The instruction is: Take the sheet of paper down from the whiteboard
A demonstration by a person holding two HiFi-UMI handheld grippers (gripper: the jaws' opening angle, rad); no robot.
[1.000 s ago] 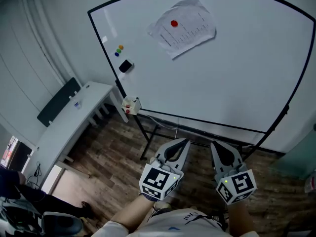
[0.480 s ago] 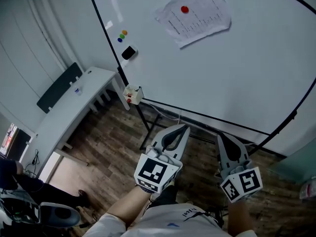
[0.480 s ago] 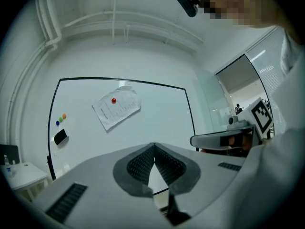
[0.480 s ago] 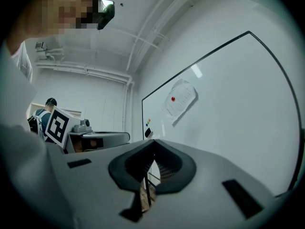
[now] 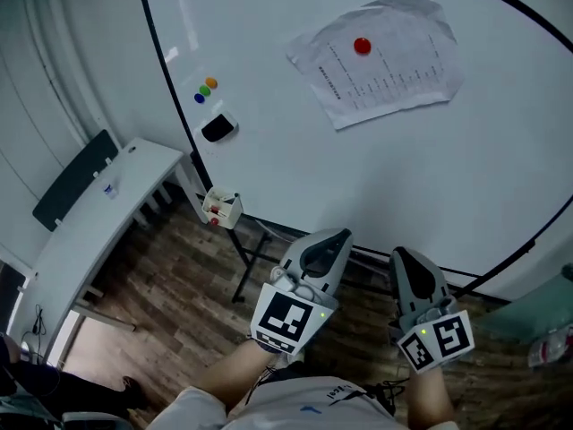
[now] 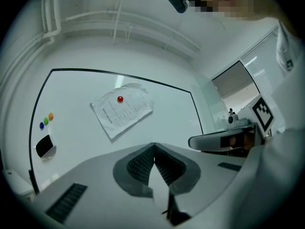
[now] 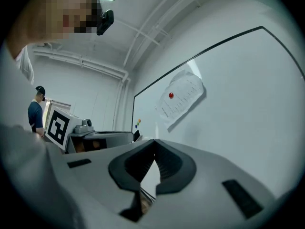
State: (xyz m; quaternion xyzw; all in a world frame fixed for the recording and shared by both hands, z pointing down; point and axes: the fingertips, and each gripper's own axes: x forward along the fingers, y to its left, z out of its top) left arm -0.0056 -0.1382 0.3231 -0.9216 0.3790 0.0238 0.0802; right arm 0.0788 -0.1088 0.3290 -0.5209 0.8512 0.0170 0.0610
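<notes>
A crumpled printed sheet of paper (image 5: 378, 61) hangs tilted on the whiteboard (image 5: 295, 168), pinned by a red round magnet (image 5: 362, 47). The sheet (image 6: 122, 109) and magnet (image 6: 120, 99) show ahead in the left gripper view, and the sheet (image 7: 181, 100) up and to the right in the right gripper view. My left gripper (image 5: 338, 236) and right gripper (image 5: 400, 256) are held side by side low in front of the board, well below the sheet. Both are shut with nothing between the jaws.
Blue, green and orange magnets (image 5: 205, 90) and a black eraser (image 5: 218, 129) sit at the board's left edge. A small tray with markers (image 5: 218, 209) hangs at the frame's lower corner. A white desk (image 5: 89, 231) stands to the left. The board's legs (image 5: 246, 262) stand on wood flooring.
The whiteboard and sheet have grown larger and shifted right in the head view as I came closer. Both grippers moved forward toward the board, still shut.
</notes>
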